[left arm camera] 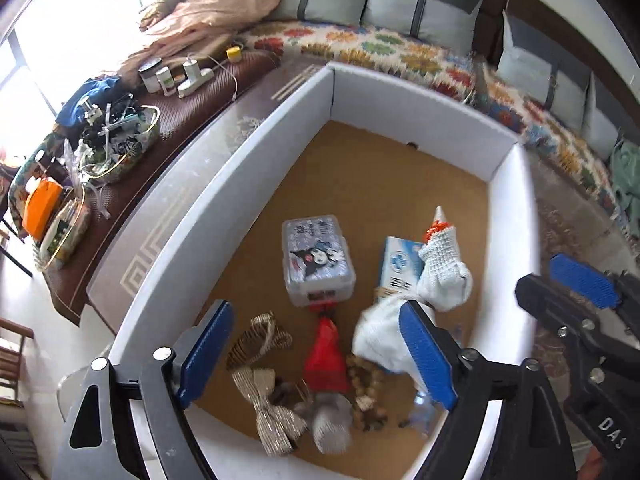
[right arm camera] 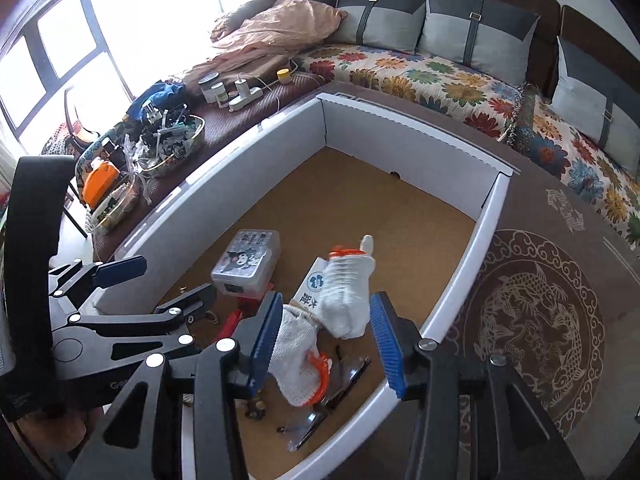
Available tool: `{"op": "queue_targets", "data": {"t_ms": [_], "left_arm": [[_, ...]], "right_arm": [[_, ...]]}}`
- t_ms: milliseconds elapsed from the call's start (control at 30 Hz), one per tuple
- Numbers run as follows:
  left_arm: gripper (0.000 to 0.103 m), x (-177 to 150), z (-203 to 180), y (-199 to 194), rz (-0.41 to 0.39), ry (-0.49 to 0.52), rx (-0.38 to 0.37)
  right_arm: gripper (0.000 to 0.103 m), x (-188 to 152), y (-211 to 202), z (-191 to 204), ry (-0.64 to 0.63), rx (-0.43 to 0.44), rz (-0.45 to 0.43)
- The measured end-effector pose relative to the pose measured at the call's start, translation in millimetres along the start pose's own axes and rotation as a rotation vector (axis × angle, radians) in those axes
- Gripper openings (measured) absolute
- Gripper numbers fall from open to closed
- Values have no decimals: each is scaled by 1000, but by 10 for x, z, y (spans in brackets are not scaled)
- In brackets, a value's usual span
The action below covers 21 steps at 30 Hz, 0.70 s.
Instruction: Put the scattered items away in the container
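A white cardboard box (left arm camera: 224,184) with a brown floor holds the items; it also shows in the right wrist view (right arm camera: 460,280). Inside lie a clear cartoon case (left arm camera: 316,260), a blue-white carton (left arm camera: 400,268), white knit gloves (left arm camera: 440,276), a red pouch (left arm camera: 326,356), a woven ribbon bow (left arm camera: 268,412) and wooden beads (left arm camera: 368,384). My left gripper (left arm camera: 320,356) is open and empty above the box's near end. My right gripper (right arm camera: 328,344) is open and empty, directly above the gloves (right arm camera: 344,296). The case (right arm camera: 246,260) lies to the left.
The box sits on a dark table with a gold fish pattern (right arm camera: 536,320). A side bench holds a bowl of cables (left arm camera: 120,140), jars (left arm camera: 154,74) and an orange item (left arm camera: 42,208). A sofa with a floral cover (right arm camera: 420,72) stands behind.
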<state>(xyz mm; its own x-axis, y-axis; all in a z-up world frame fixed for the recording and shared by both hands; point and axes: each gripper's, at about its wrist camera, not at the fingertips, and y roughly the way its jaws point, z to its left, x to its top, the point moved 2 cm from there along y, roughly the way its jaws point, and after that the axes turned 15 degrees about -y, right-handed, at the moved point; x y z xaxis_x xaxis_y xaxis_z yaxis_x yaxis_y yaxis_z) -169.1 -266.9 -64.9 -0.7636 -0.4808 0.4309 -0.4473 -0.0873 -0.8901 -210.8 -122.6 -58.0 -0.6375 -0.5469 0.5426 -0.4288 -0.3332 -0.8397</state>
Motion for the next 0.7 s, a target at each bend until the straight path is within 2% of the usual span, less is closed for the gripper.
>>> {"op": "queue_targets", "data": {"t_ms": [33, 167, 233, 300, 567, 700], "left_arm": [[96, -42, 22, -109, -11, -10, -15], [97, -280, 136, -616, -79, -39, -24], [103, -390, 179, -817, -93, -53, -49], [103, -488, 215, -984, -103, -68, -76], [103, -760, 334, -1325, -151, -97, -84], [103, -812, 350, -1470, -199, -82, -39]], "right_arm": [[47, -40, -115, 28, 7, -1, -10], [47, -306, -578, 102, 55, -55, -5], [47, -432, -743, 134, 72, -55, -11], [47, -549, -890, 179, 87, -44, -22], [47, -872, -1238, 241, 128, -59, -37], [47, -920, -1291, 276, 131, -64, -36]]}}
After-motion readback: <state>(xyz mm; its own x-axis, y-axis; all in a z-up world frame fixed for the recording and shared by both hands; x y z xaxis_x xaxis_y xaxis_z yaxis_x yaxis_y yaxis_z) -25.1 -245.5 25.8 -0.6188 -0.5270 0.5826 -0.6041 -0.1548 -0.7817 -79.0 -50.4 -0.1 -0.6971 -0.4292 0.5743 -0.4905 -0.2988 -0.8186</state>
